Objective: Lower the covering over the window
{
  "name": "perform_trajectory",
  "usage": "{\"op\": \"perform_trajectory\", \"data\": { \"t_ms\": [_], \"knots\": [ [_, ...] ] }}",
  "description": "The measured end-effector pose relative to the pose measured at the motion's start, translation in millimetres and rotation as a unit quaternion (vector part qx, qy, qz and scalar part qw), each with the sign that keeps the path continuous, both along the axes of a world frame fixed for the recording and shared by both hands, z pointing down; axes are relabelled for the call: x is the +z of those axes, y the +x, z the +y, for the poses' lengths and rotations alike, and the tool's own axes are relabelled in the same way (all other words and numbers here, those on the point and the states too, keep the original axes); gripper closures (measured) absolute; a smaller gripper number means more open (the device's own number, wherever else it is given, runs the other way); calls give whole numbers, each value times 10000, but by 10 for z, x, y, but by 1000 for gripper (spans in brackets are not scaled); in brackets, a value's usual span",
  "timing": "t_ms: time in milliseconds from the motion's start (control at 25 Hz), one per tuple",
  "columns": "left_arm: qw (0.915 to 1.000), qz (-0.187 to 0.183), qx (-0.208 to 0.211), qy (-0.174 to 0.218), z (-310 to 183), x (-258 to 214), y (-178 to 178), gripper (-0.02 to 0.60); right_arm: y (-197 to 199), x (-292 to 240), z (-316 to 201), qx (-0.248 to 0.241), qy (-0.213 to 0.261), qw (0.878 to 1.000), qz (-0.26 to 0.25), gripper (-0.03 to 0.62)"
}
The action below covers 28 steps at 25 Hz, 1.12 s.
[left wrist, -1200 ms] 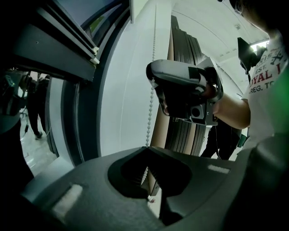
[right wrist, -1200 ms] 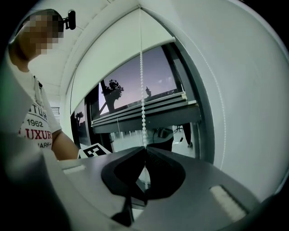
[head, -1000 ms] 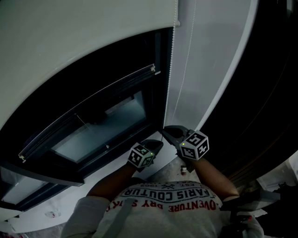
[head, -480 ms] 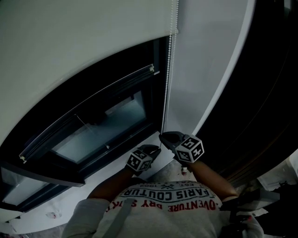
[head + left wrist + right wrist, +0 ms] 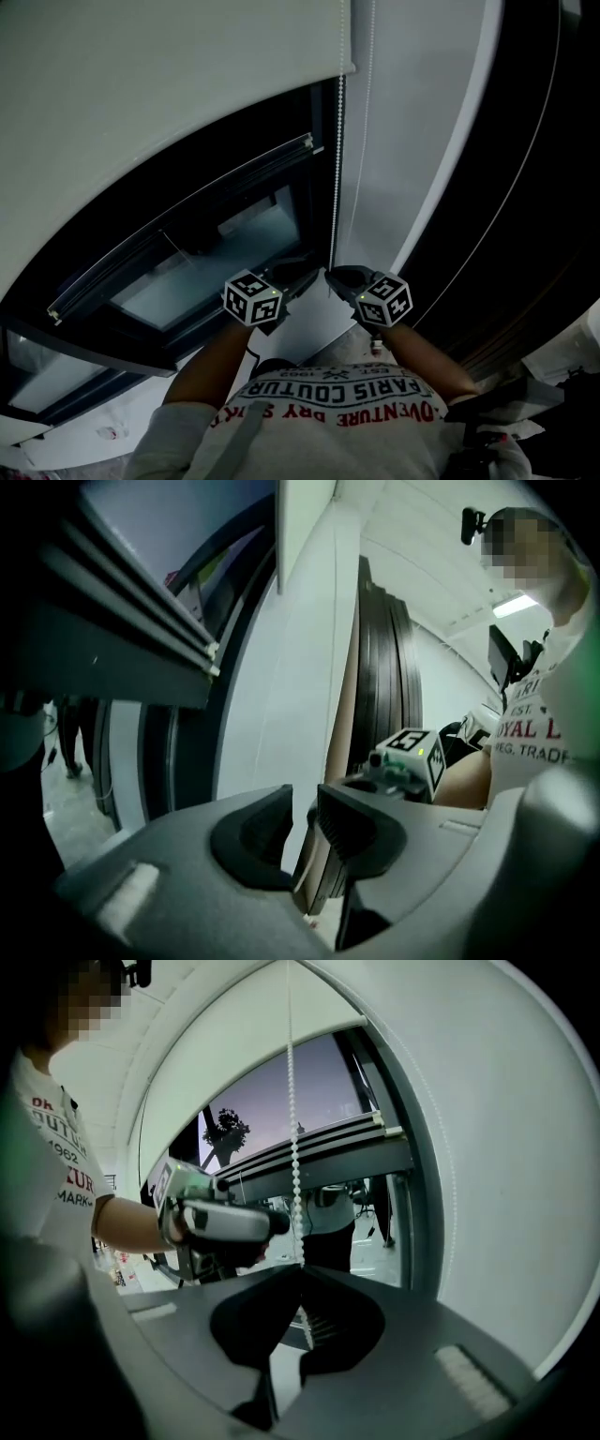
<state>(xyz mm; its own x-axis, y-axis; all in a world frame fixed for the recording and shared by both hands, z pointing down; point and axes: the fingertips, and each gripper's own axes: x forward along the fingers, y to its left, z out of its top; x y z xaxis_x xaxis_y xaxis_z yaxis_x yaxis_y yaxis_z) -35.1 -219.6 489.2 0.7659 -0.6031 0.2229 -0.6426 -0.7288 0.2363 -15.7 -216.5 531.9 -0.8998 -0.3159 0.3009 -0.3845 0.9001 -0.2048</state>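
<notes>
The white roller blind (image 5: 169, 112) covers the upper part of the dark window (image 5: 216, 244); its bottom bar ends near the right frame. A white bead chain (image 5: 337, 169) hangs down beside the frame. My right gripper (image 5: 330, 275) is shut on the bead chain (image 5: 295, 1166), which runs straight down into its closed jaws (image 5: 300, 1274). My left gripper (image 5: 302, 273) sits just left of the chain at about the same height. Its jaws are opening, with a clear gap (image 5: 302, 819) and nothing pressed between the pads.
A tilted inner window sash (image 5: 187, 211) juts out under the blind. A white wall strip (image 5: 412, 141) and a dark curved panel (image 5: 534, 187) stand to the right. The sill (image 5: 309, 328) lies below both grippers. The person's printed shirt (image 5: 337, 412) fills the bottom edge.
The left gripper has let go of the chain, opened, and risen to the right gripper's height. The right gripper pulled down slightly, and the blind's bottom edge has come down a little.
</notes>
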Motion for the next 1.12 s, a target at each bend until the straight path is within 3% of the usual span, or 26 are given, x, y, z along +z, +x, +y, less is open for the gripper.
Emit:
{"op": "perform_trajectory", "data": {
  "t_ms": [200, 360, 560, 680, 1120],
  "knots": [
    [9956, 325, 157, 868, -92, -918, 130, 492, -33, 18, 27, -51, -23, 10000, 6, 588],
    [9913, 479, 212, 1211, -178, -1391, 250, 492, -47, 33, 56, -84, -38, 10000, -2, 588],
    [9884, 467, 48, 1447, -257, -1703, 308, 501, -54, 51, 89, -127, -55, 9999, -13, 588],
    [9891, 492, -132, 1382, -302, -1792, 301, 558, -46, 33, 99, -125, -32, 9999, -48, 588],
    [9871, 402, -224, 1536, -253, -1807, 297, 563, -40, 25, 120, -129, -92, 9997, -172, 588]
  ]
}}
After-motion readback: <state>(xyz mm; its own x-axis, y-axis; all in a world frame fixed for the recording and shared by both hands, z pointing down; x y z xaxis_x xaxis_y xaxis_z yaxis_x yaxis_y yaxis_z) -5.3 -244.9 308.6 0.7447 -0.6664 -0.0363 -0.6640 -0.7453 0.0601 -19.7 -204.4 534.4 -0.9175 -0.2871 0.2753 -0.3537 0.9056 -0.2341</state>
